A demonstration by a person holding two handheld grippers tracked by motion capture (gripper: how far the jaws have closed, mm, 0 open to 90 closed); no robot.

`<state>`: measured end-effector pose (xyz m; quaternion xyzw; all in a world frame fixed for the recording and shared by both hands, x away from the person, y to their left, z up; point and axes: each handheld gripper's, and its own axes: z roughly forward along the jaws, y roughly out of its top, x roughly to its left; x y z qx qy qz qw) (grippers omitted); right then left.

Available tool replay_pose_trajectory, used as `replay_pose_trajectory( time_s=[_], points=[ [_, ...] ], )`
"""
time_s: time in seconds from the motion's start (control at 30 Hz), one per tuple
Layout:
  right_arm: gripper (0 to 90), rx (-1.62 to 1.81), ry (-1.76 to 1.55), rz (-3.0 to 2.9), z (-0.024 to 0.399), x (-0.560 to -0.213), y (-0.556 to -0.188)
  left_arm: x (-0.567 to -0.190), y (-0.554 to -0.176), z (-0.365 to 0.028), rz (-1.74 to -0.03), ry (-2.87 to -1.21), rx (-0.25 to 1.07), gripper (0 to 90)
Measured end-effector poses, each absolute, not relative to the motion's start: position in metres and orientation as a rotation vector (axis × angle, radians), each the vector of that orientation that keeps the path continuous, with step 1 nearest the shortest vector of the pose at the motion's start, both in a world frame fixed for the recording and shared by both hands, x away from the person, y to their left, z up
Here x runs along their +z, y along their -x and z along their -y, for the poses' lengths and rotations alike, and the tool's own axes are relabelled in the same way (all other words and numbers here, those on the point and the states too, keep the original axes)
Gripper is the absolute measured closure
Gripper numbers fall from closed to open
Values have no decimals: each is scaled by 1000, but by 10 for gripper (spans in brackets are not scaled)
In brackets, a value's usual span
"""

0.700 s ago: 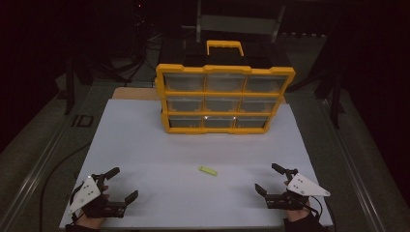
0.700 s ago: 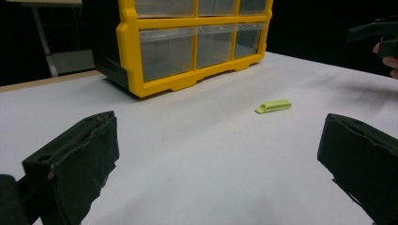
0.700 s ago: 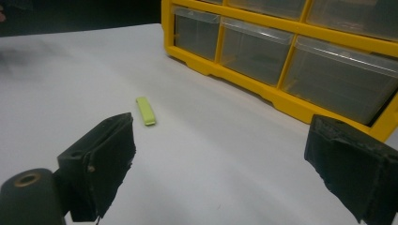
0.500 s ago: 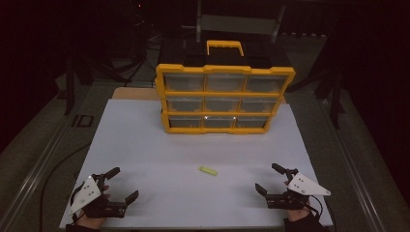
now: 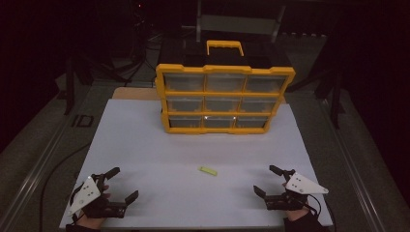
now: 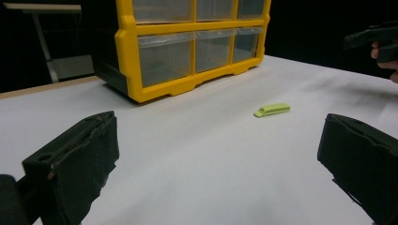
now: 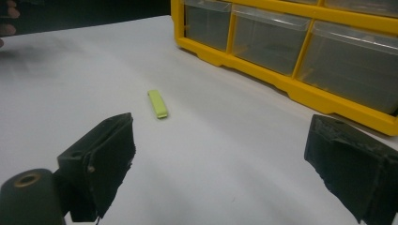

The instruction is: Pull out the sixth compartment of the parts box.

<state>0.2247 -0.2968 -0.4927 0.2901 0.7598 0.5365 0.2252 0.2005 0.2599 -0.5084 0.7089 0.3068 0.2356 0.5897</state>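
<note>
Beyond both claws, the yellow drawer organizer (image 5: 225, 99) stands upright on the white desk (image 5: 145, 140), its nine clear drawers shut; their contents cannot be made out. The small lime-green stick (image 5: 209, 170) lies flat on the desk between and slightly ahead of the claws, touching neither, its long axis running roughly from one claw toward the other. The left claw (image 5: 117, 185) and right claw (image 5: 267, 181) are both spread wide and hold nothing.
</note>
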Motion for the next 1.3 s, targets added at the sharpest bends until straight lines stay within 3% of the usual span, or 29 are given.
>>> replay_pose_trajectory(
  time_s=[0.5, 1.3],
  points=[
    [77, 1444, -791, -2141, 292, -483, -220, -508, -201, -260, -718, -1646, 549, 0],
    [76, 1337, -536, -2051, 279, -399, -222, -508, -200, -260, -711, -1641, 556, 0]
  ],
)
